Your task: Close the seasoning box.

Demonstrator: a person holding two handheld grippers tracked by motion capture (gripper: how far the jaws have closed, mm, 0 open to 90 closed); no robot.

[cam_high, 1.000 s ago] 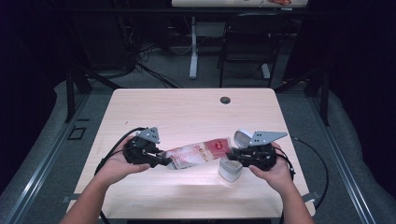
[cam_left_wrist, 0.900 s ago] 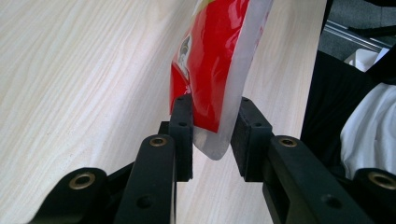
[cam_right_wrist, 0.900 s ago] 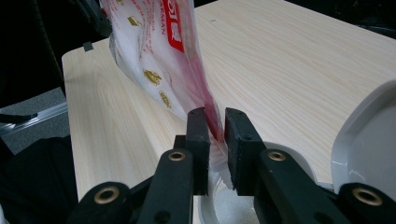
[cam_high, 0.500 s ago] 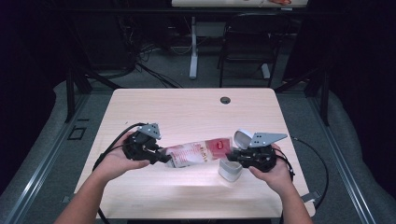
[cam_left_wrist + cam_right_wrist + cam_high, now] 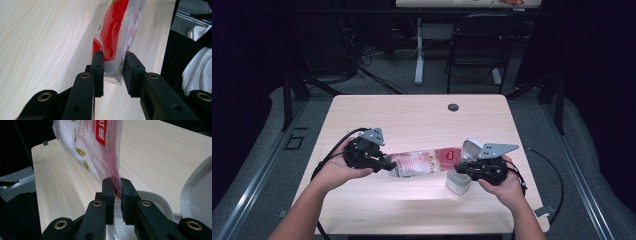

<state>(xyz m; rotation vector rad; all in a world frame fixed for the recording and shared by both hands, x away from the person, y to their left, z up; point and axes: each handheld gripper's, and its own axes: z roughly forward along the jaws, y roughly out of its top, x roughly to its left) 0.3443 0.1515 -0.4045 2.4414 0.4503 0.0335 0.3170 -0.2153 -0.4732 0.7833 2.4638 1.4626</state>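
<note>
1. the left gripper (image 5: 384, 163) pinches one end of the clear plastic bag (image 5: 422, 161). in the left gripper view its jaws press the bag's sealed white edge (image 5: 113, 71) from both sides, with the red print rising away above them.
2. the bag hangs stretched between the two grippers, just above the table (image 5: 412, 115). its long axis runs left to right from one set of jaws to the other, slightly higher toward the right.
3. the right gripper (image 5: 460, 168) pinches the other end. its jaws have just been closing, and in the right gripper view the pink film (image 5: 116, 185) sits squeezed between them.
4. the white container (image 5: 458, 183) stands on the table just below and in front of the right gripper, its hinged lid (image 5: 473, 148) tilted open behind the bag's right end. so the bag's right end lies nearer the container than its left end, and the right hand is the nearer one for any move toward it, as i judge it.
5. hard to make out: whether the bag's right end is open or sealed, what the bag holds, and whether the container has anything in it. the high view blurs the print on the bag.
</note>
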